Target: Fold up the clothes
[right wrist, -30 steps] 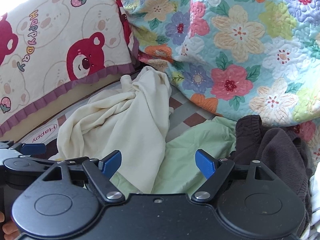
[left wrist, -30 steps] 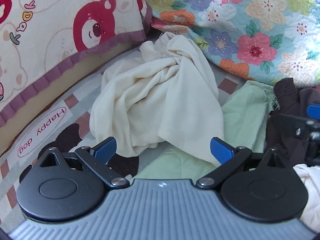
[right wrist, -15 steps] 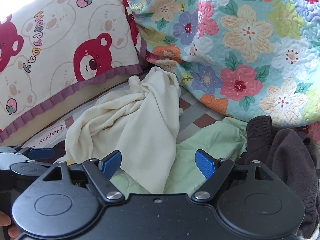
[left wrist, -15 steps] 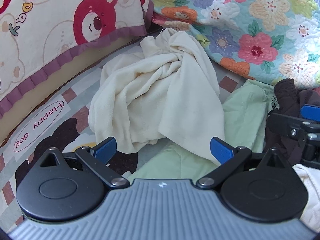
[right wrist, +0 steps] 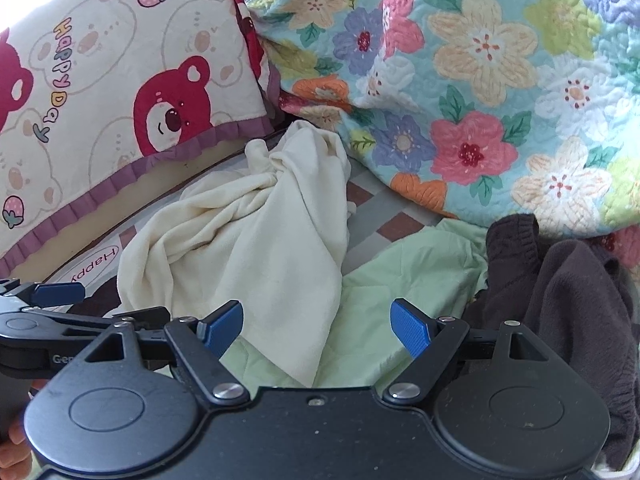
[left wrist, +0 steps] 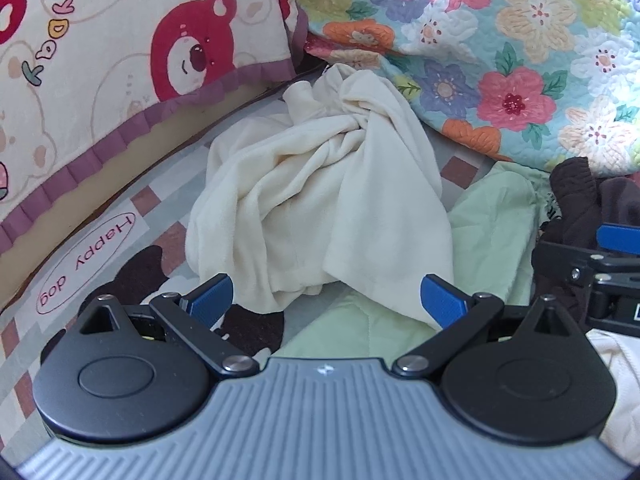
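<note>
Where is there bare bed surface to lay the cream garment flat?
Bare sheet shows left of the cream garment, along the bear pillow by the "Happy dog" print, and in a narrow strip between it and the floral quilt. The right is crowded: green garment, then brown garment.

Both grippers are easing forward over the bed sheet toward the crumpled cream garment, which is sitting a little lower and larger in each view than a second ago. The left gripper is drifting leftward, so the bear pillow is sliding right in its view. The right gripper is creeping ahead alongside it, and its blue fingertip is showing higher and further in at the left view's right edge.
</note>
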Demonstrator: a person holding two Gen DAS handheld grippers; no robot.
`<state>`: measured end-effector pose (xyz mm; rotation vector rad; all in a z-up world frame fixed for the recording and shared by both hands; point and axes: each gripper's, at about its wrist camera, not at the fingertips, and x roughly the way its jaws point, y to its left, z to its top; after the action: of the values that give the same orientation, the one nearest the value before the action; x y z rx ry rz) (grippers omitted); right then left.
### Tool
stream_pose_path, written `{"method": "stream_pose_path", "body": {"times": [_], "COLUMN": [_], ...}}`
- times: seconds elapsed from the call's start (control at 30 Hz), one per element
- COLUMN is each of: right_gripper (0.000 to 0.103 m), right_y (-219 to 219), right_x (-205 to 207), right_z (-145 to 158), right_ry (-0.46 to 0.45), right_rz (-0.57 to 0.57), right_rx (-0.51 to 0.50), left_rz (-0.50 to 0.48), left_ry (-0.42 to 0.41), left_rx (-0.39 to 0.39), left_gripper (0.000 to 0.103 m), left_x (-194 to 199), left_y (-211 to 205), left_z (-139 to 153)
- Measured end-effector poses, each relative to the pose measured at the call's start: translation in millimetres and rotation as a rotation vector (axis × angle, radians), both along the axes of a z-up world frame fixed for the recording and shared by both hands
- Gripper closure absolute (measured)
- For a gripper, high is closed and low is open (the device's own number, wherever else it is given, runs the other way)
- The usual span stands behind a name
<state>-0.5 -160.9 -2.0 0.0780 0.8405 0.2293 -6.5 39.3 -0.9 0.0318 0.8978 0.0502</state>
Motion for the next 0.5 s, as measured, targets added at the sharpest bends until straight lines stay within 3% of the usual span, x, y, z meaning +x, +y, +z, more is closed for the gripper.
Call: {"method": "stream_pose_path", "body": {"times": [0.17, 0.3, 0.4, 0.5], "right_gripper": [0.018, 0.018, 0.018, 0.018], "right_y": [-19, -23, -22, -23], "right_x": [15, 23, 27, 34], "right_z": [-29, -51, -51, -51], "right_ry": [0.168, 0.234, 0.213, 0.185], "right_rz": [0.009, -0.038, -0.03, -0.003], "right_rx": [0.28, 0.31, 0.315, 0.343], "left_rz": [0.012, 0.065, 0.085, 0.137], "left_ry": [-0.014, 0.006, 0.022, 0.044], "left_rx": [0.032, 0.051, 0.001, 0.014], "left_gripper": [0.001, 0.001, 0.002, 0.006], "left_x": [0, 5, 11, 18], "left_y": [3, 15, 31, 38], "left_z": [-5, -17, -25, -32]}}
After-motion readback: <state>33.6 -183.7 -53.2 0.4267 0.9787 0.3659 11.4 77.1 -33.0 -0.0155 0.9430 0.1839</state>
